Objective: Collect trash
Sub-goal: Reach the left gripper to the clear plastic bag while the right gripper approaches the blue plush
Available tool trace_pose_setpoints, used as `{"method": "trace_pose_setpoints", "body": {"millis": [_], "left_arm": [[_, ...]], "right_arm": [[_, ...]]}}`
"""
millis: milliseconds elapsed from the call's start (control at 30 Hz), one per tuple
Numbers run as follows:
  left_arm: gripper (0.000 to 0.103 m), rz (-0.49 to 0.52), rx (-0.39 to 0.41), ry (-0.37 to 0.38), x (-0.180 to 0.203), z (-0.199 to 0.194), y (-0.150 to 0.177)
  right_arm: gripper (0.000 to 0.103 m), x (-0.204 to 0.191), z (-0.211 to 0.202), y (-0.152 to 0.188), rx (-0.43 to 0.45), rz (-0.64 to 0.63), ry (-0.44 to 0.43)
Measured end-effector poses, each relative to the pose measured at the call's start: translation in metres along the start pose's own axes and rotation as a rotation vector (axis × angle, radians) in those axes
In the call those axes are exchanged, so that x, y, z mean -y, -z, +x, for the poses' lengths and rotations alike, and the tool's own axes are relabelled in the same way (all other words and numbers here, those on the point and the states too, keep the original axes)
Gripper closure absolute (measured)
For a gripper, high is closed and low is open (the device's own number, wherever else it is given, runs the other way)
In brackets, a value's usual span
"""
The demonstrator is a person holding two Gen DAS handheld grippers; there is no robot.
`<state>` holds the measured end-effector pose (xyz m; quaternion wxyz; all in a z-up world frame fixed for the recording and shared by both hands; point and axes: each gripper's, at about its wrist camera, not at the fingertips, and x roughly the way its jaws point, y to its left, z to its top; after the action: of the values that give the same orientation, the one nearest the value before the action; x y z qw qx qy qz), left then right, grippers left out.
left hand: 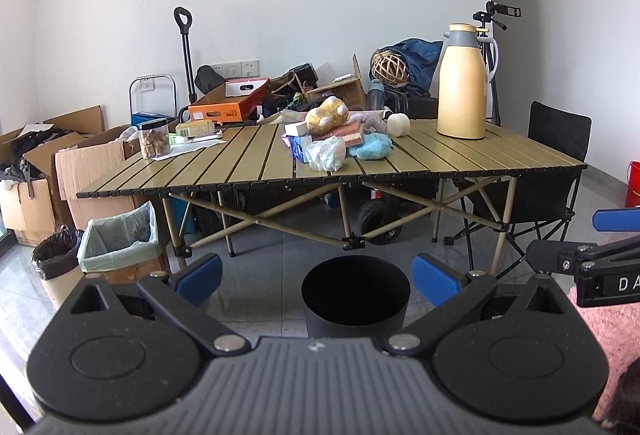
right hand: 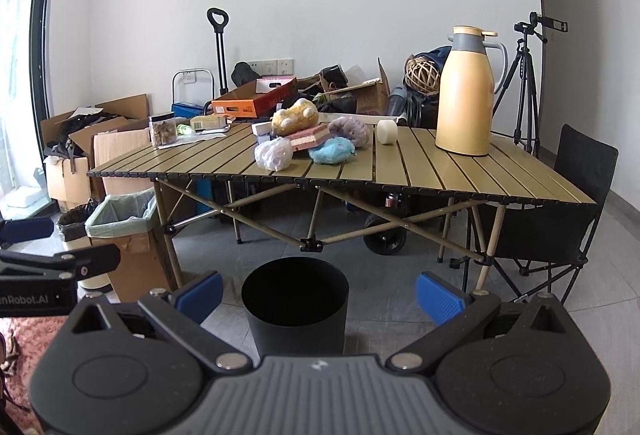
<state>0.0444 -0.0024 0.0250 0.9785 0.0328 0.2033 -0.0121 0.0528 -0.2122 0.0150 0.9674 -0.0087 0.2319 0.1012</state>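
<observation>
Both claws, left and right, hang released and empty over the black bin on the floor. Beyond the bin, on the table, we see a crumpled bag; we should pinch its loose top.

Black bin: base hidden behind the tongs' housing. Other tongs: cut off at the frame's right edge, lettering truncated. Clear jar on worktop: contents too small to identify. Crumpled plastic bag: contents indistinct.
</observation>
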Motion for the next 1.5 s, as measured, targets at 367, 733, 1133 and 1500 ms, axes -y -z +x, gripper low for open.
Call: {"method": "trace_pose_setpoints", "body": {"millis": [367, 733, 1133, 1500], "left_arm": [[0.0, 0.014, 0.0, -0.008, -0.002, 0.053, -0.028], [0.0, 0.009, -0.02, -0.004, -0.002, 0.128, -0.058], [0.0, -0.041, -0.047, -0.008, 0.003, 0.228, -0.095], [0.0, -0.09, -0.07, -0.043, 0.007, 0.319, -0.116]], "right_arm": [[0.0, 0.013, 0.054, -0.032, 0.025, -0.009, 0.003], [0.0, 0.026, 0.127, -0.069, 0.032, -0.031, 0.022], [0.0, 0.053, 0.211, -0.111, 0.057, 0.003, 0.056], [0.0, 0.079, 0.276, -0.126, 0.076, 0.077, 0.089]]}}
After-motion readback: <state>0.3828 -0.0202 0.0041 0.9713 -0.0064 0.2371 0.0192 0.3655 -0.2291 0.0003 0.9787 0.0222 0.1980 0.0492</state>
